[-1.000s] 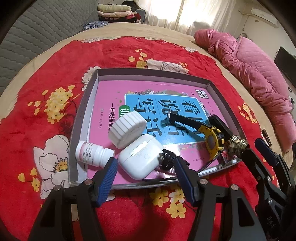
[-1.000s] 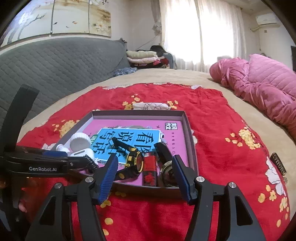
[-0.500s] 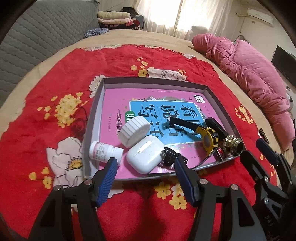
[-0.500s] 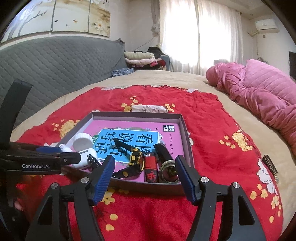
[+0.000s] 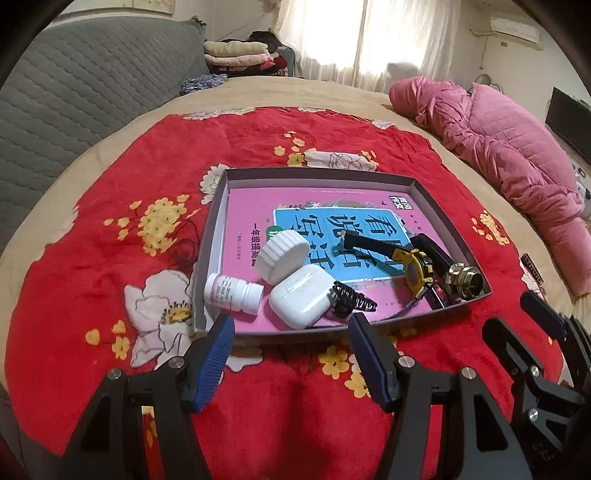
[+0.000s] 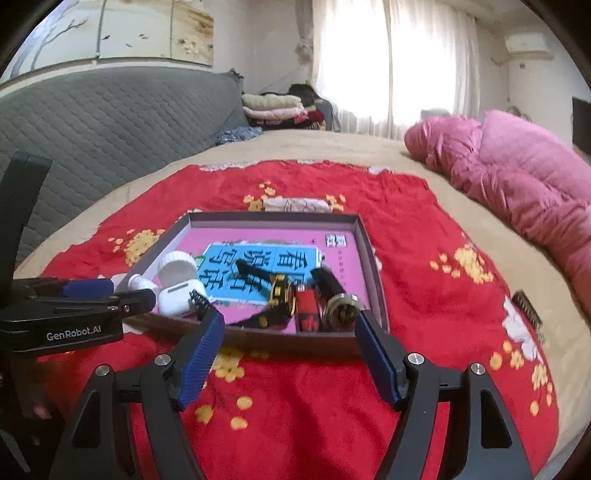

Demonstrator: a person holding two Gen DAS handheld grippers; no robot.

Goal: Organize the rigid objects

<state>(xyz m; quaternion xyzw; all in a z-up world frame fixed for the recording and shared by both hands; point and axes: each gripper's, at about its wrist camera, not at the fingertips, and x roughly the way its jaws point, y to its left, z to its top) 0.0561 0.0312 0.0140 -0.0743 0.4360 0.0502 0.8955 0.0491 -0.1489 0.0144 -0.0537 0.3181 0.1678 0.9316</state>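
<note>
While a red floral blanket fills most of the frame, a shallow grey tray sits at its centre, holding a pink book. Along the tray's lower edge lie a white case, ribbed white cap, pill bottle, yellow-black watch and brass fitting. Below, the left tool and right tool both gape open, gripping nothing.

it was a home bedroom: a bed with a grey quilted headboard, a red floral blanket, a pink quilt, folded clothes, curtained window and wall air conditioner.
</note>
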